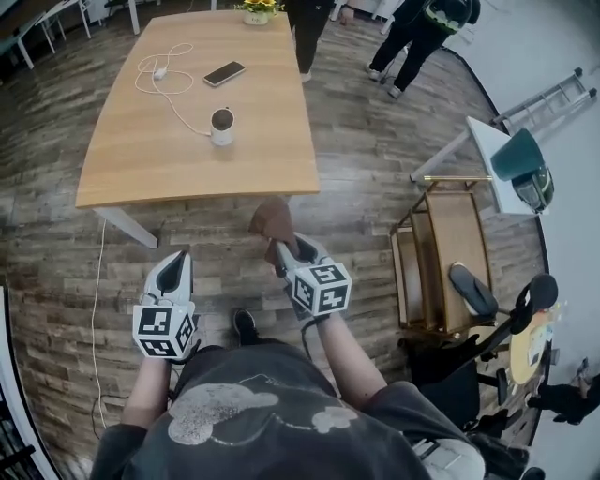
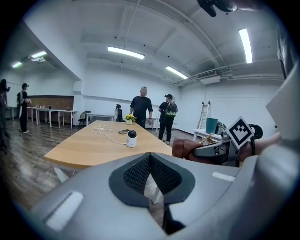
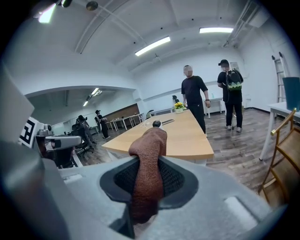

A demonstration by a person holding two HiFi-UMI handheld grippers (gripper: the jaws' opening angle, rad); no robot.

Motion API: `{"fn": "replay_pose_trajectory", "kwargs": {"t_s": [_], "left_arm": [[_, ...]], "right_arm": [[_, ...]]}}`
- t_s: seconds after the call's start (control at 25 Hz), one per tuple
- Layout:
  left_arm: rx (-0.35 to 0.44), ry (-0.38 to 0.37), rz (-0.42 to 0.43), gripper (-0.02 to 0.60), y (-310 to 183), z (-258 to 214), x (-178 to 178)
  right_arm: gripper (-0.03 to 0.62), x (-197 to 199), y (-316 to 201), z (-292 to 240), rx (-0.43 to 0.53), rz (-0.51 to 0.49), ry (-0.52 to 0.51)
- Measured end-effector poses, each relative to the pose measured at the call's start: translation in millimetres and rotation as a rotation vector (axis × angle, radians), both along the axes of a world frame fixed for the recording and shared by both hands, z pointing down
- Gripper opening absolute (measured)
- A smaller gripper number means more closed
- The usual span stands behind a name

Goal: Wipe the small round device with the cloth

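Note:
The small round device (image 1: pixel 222 125), white with a dark top, stands on the wooden table (image 1: pixel 141 150), well ahead of both grippers; it also shows as the device (image 2: pixel 131 138) and, far off, the device (image 3: pixel 156 123). My right gripper (image 1: pixel 281 246) is shut on a brown cloth (image 1: pixel 273 222), and the cloth (image 3: pixel 148 168) sticks up between its jaws. My left gripper (image 1: pixel 173 272) is shut with nothing in it, its pads pressed together (image 2: pixel 150 176). Both grippers are held over the floor, short of the table's near edge.
A white cable (image 1: pixel 161 80) runs to the device, with a phone (image 1: pixel 224 73) and a flower pot (image 1: pixel 259 11) further back. Two persons (image 3: pixel 194 96) stand past the table's far end. A wooden rack (image 1: pixel 441 258) and a chair (image 1: pixel 487 300) stand to the right.

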State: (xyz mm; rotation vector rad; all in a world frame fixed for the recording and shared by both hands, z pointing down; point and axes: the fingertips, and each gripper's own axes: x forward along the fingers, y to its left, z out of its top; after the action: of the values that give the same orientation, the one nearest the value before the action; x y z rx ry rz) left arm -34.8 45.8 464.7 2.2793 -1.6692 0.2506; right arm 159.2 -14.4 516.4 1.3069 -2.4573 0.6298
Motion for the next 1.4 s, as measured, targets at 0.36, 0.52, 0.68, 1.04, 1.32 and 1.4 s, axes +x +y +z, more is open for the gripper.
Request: {"fn": "replay_pose_trajectory", "kwargs": {"t_s": [0.36, 0.52, 0.68, 1.04, 1.32, 1.4], "left_arm": [[-0.009, -0.001, -0.006, 0.018, -37.5, -1.8, 8.3], [-0.029, 0.015, 0.004, 0.020, -66.0, 9.4, 2.3], [-0.039, 0.011, 0.058, 0.018, -100.1, 15.3, 4.2], [-0.028, 0.008, 0.122, 0.018, -186.9, 9.4, -19.7], [-0.032, 0.024, 0.107, 0.020, -233.1, 9.6, -61.5], [-0.031, 0.028, 0.110, 0.018, -243.0, 9.3, -71.0]], "right_arm": [[0.080, -5.2, -33.2, 11.3, -0.037, -0.038, 0.006], [0.080, -8.8, -51.3, 15.8, -0.049, -0.033, 0.025], [0.080, -4.9, -80.1, 13.9, -0.043, 0.019, 0.025], [0.080, -45.6, -159.6, 11.3, -0.047, 0.045, 0.016], [0.080, -111.3, -214.3, -8.3, 0.018, -0.047, 0.055], [0.080, -130.3, -226.0, -11.6, 0.030, -0.074, 0.064]]}}
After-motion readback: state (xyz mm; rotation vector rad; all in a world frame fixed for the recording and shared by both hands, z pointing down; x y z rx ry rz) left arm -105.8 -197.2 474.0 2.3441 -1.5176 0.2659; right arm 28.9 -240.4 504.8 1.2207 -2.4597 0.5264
